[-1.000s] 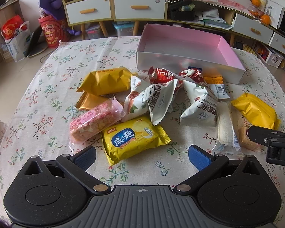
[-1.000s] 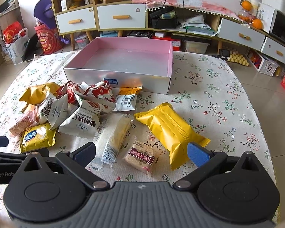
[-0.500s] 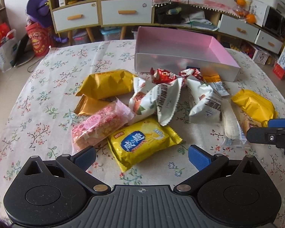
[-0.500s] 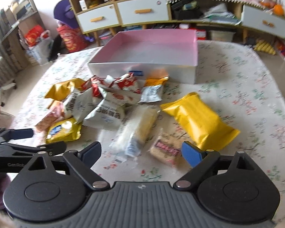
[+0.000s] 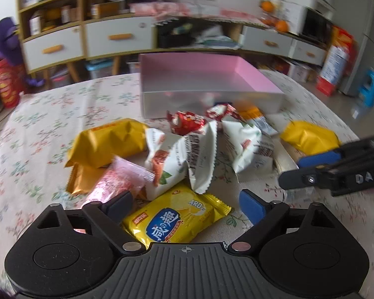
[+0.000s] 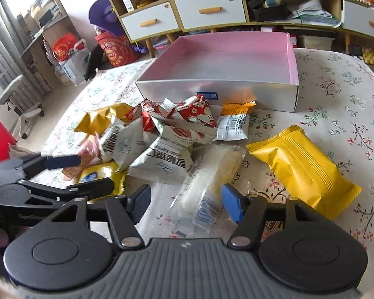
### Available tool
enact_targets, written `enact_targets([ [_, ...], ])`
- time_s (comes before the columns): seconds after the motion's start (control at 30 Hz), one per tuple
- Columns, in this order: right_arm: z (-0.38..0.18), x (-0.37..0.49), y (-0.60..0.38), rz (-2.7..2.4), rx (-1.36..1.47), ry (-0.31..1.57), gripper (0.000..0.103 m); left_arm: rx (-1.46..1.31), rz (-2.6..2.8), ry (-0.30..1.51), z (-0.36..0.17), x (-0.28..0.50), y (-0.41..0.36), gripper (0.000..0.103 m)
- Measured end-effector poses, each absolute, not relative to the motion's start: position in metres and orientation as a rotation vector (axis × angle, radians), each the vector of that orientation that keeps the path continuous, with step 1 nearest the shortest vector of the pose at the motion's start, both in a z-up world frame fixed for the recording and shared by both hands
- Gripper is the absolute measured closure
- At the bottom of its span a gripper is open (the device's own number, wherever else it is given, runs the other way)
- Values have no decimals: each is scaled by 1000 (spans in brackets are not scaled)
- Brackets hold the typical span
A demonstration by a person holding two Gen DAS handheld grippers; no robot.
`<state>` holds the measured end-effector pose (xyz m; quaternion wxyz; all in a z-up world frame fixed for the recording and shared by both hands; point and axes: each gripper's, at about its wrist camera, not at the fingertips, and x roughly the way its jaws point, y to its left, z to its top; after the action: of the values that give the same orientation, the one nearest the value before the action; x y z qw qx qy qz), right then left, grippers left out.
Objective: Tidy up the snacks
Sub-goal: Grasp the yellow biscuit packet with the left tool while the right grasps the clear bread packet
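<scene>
Snacks lie heaped mid-surface, just before the pink box (image 6: 219, 59) at the far edge. My left gripper (image 5: 184, 205) has just been closing its jaws, which stand apart either side of the yellow chip packet (image 5: 177, 219) without pressing it. My right gripper (image 6: 185, 203) jaws, also just closing, straddle the clear-wrapped pastry (image 6: 209, 174), not yet clamped.

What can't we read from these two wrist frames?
- Left wrist: pink box floor is hidden by its near wall, and motion blur smears the view.
- Left wrist: near edge of the yellow chip packet is covered by the left gripper body.
- Right wrist: the snack under the right gripper's blue finger is cut off, label unreadable.
- Right wrist: whether the pads touch the clear-wrapped cake.
</scene>
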<state>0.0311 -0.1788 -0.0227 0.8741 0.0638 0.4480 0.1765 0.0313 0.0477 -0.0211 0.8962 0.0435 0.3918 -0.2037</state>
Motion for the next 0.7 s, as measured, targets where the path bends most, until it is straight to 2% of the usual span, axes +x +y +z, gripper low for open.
enact_targets([
  [0.2,-31,32,-175,347,64,940,53,149,-442,864,-34,35,44,22],
  [0.27,-32,32,-175,340,49,940,56,149,-451,889,-36,33,44,29],
  [0.4,-30,30,-178,324,27,948,65,170,-458,926,-38,25,40,36],
  [0.57,-27,30,-179,310,37,1022,68,166,-502,973,-34,16,34,44],
  [0.7,-26,28,-177,324,6,1051,68,197,-500,968,-35,12,27,44],
])
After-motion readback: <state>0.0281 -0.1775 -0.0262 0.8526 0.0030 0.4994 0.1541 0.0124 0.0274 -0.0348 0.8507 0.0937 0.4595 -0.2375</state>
